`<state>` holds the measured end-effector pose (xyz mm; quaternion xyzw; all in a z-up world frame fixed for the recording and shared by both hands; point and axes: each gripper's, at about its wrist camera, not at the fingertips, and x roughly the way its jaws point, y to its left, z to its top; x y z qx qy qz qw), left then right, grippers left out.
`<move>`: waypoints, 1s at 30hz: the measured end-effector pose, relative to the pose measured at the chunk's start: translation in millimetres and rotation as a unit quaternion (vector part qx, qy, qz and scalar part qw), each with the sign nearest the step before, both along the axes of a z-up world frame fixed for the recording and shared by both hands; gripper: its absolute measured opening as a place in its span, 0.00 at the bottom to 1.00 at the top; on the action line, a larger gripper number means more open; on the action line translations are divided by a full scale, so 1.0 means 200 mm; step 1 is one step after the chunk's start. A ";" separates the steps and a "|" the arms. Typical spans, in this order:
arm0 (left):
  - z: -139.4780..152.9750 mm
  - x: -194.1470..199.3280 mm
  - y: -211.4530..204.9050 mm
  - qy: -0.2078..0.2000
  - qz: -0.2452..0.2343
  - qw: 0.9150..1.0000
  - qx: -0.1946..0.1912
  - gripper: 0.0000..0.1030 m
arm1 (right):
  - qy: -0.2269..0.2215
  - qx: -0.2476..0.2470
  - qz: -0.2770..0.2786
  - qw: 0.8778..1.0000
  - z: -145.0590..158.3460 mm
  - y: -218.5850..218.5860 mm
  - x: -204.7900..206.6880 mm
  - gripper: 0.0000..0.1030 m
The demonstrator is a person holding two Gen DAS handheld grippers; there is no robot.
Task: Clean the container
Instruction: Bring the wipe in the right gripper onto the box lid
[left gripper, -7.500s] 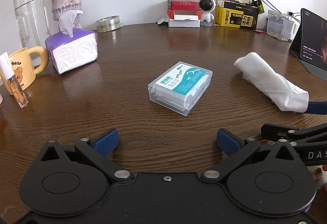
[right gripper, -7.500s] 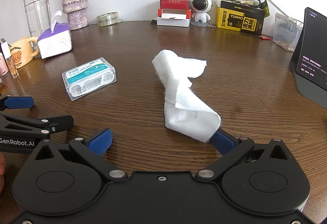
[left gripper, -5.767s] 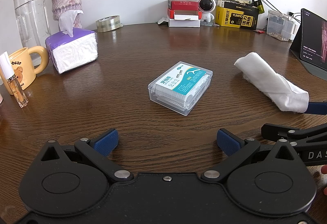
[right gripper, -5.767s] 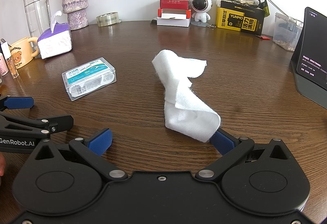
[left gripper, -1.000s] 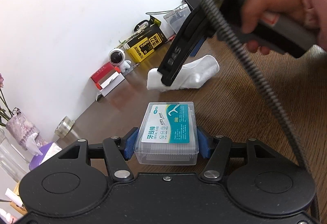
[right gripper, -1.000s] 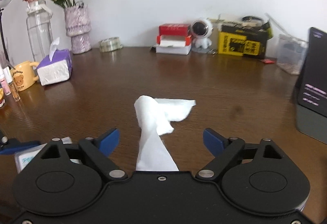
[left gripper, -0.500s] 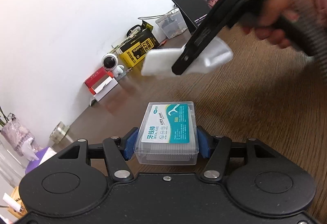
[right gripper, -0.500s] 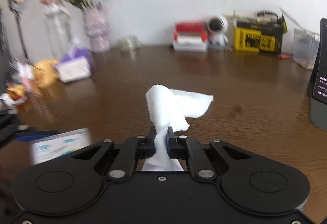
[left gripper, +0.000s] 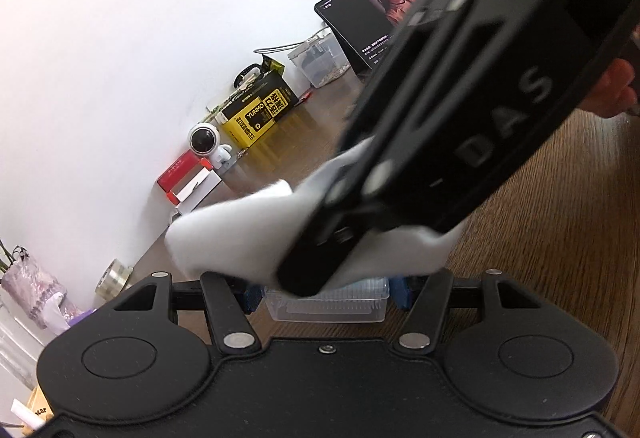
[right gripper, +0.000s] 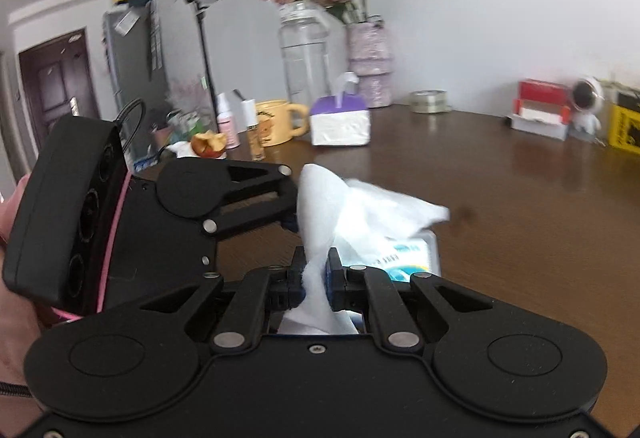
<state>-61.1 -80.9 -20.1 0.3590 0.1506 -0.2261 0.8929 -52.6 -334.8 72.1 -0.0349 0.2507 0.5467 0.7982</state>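
The left hand-held gripper holds the clear plastic container by its two short ends, its blue pads pressed against the sides, so the box is lifted off the wooden counter and sits just ahead of the left wrist camera. In the right wrist view the same container shows only as a corner with its blue-and-white label, the rest hidden under the white cloth.

The right hand-held gripper has its jaws closed tight on that cloth (the fabric bunches between the pads and fans out ahead of them). From the left wrist view the cloth lies over the top of the container, and the right tool's black body crosses the picture above it, so whether the cloth presses on the lid or merely drapes on it cannot be told. A fingertip of the person's right hand shows at the picture's right edge.

Along the far side of the counter stand a purple tissue box, a yellow mug, a roll of tape and a vase of pink flowers; a tablet leans at the far right.
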 end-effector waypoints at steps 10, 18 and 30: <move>0.00 -0.03 -0.01 0.001 0.000 1.000 0.000 0.57 | 0.011 -0.021 -0.015 1.000 -0.04 -0.03 -0.05 0.08; 0.00 -0.03 -0.01 -0.008 0.000 1.000 0.009 0.57 | 0.006 -0.011 -0.022 1.000 -0.04 -0.01 -0.02 0.08; 0.01 -0.03 0.01 -0.007 0.000 1.000 0.008 0.57 | 0.009 -0.017 -0.023 1.000 -0.06 -0.04 -0.05 0.08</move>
